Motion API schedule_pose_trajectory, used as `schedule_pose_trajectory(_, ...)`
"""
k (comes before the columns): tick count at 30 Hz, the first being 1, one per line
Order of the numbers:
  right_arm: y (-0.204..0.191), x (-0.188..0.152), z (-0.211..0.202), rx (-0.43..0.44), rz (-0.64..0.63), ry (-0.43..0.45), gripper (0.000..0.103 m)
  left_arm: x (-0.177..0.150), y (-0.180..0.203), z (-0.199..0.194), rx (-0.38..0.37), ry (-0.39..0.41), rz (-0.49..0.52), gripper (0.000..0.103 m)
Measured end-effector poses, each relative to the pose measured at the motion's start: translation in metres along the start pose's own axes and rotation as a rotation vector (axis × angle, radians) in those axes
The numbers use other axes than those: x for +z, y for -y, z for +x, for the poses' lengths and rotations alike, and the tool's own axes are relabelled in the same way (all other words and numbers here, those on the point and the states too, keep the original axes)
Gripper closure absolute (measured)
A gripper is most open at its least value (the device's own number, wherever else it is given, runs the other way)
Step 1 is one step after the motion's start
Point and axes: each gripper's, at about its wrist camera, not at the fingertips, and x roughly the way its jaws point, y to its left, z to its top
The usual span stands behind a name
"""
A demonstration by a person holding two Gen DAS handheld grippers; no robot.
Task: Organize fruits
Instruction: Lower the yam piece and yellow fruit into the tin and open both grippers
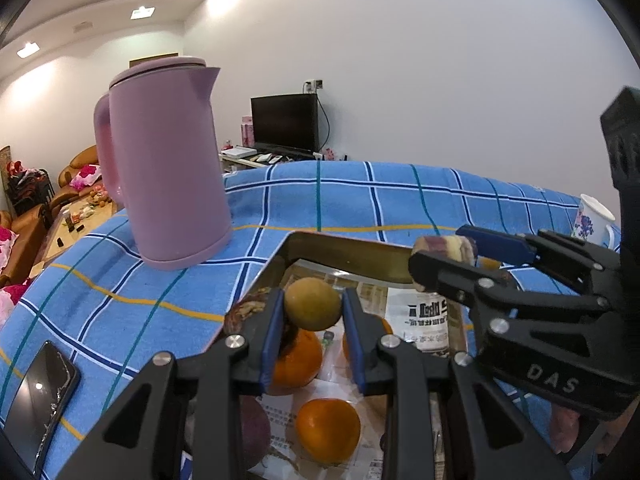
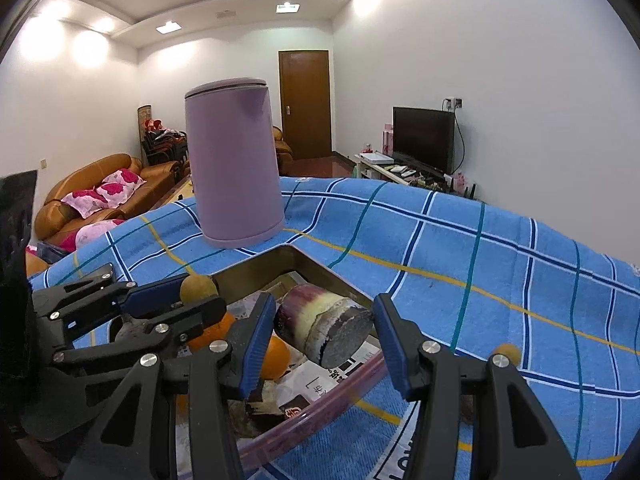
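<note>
My left gripper is shut on a small round yellow-brown fruit and holds it above the tray; the fruit also shows in the right wrist view. My right gripper holds a short purple and cream sugarcane piece over the tray's far corner; it also shows in the left wrist view. Its fingers touch both sides. Oranges lie on newspaper in the tray.
A pink kettle stands on the blue checked cloth beyond the tray. A black phone lies at the left. A flowered white mug stands at the far right. A small yellow fruit lies on the cloth.
</note>
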Motion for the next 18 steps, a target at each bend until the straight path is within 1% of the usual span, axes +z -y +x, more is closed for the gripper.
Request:
schedule_pose_trajectory(4, 0.009, 0.000, 0.011, 0.028, 0.047, -0.036, 0.051, 0.001, 0.003, 0.002, 0.010, -0.005, 0.027, 0.072)
schedule_pose_trajectory(9, 0.010, -0.002, 0.021, 0.049, 0.057, -0.068, 0.050, 0.001, 0.004, 0.002, 0.012, -0.007, 0.039, 0.071)
schedule_pose_trajectory(12, 0.012, -0.002, 0.025, 0.042, 0.067, -0.083, 0.050, 0.002, 0.005, 0.002, 0.000, -0.006, 0.045, 0.065)
schedule_pose_trajectory(14, 0.014, -0.002, 0.025, 0.031, 0.071, -0.075, 0.050, 0.002, 0.007, 0.002, -0.011, -0.006, 0.042, 0.057)
schedule_pose_trajectory(15, 0.017, -0.001, 0.022, 0.030, 0.085, -0.063, 0.050, 0.002, 0.007, 0.002, -0.021, -0.006, 0.036, 0.054)
schedule_pose_trajectory(16, 0.020, -0.001, 0.019, 0.033, 0.099, -0.052, 0.045, 0.002, 0.007, 0.001, -0.038, -0.007, 0.029, 0.043)
schedule_pose_trajectory(17, 0.023, 0.000, 0.016, 0.045, 0.113, -0.038, 0.029, 0.003, 0.008, 0.000, -0.062, -0.004, 0.028, 0.028)
schedule_pose_trajectory(18, 0.026, 0.001, 0.011, 0.058, 0.127, -0.016, 0.025, 0.003, 0.011, -0.001, -0.061, 0.002, 0.032, 0.021)
